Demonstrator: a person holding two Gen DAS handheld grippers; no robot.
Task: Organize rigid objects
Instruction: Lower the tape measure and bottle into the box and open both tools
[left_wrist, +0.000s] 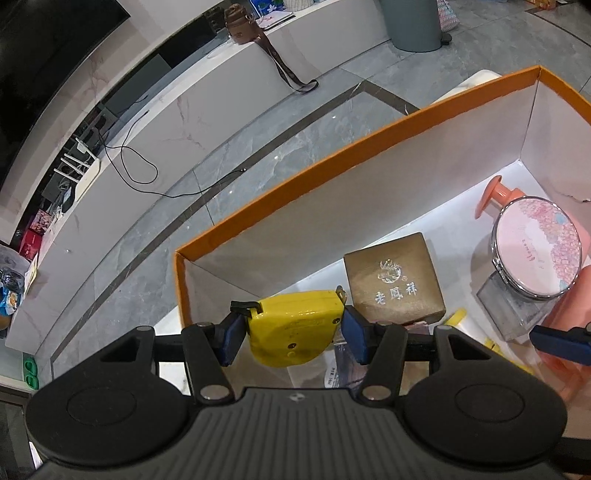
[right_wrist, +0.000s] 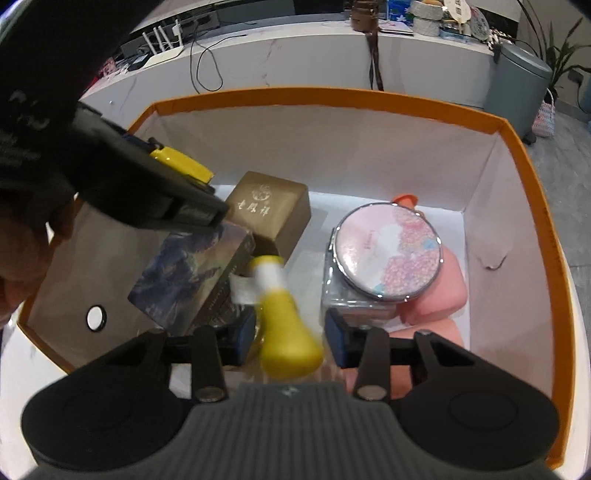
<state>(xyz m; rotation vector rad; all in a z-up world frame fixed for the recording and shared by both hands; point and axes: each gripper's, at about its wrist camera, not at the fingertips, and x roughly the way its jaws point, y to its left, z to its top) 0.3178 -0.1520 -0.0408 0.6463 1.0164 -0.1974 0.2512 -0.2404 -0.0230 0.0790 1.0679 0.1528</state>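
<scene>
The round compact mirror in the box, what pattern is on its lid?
Pink floral print on the compact mirror, clearest in the right wrist view.

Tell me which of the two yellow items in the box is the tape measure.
The yellow tape measure is the blocky one clamped in the left gripper. The other, a yellow bottle, is pear-shaped and sits in the right gripper.

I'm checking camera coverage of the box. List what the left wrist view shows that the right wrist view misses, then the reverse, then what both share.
Only the left wrist view: the left gripper closed on the whole yellow tape measure, and green items on the floor.

Only the right wrist view: the right gripper shut on a yellow bottle, a picture-printed box, and a potted plant.

Both: the orange-rimmed box, gold-brown box, round pink mirror, and grey bin.
</scene>
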